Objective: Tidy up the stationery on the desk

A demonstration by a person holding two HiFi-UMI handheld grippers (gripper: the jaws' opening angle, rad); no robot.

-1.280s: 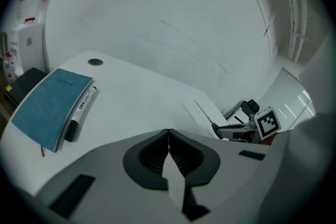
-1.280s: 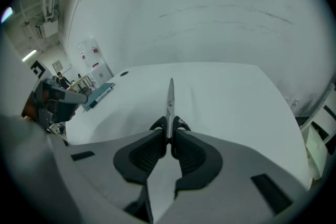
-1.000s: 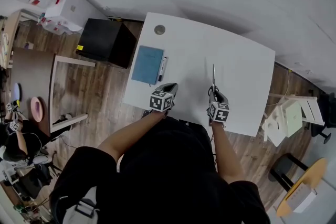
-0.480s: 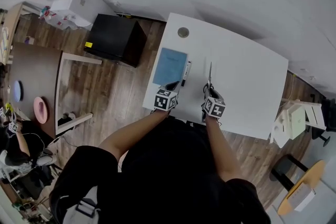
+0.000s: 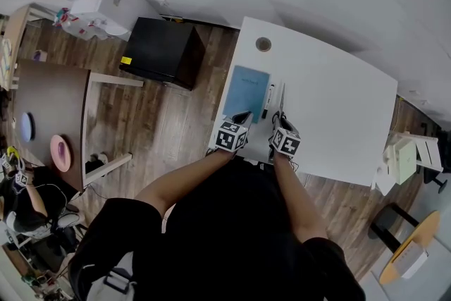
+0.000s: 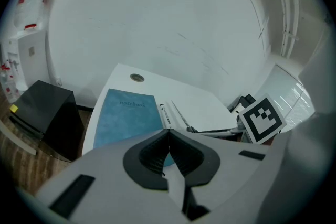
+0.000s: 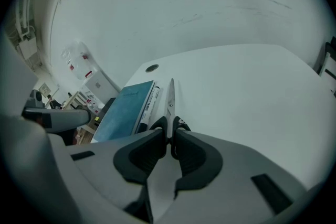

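On the white desk, side by side: one blue notebook, one marker, one pair of scissors. Two grippers near the front edge: right gripper clamped on the scissors' black handles, left gripper pressed together on nothing, at the notebook's near end.

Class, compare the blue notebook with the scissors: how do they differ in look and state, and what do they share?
The notebook is a wide, flat blue rectangle; the scissors are narrow, with silver blades and black handles. The notebook lies free on the desk; the scissors are clamped at the handles in the right gripper. Both point lengthwise away from the person.
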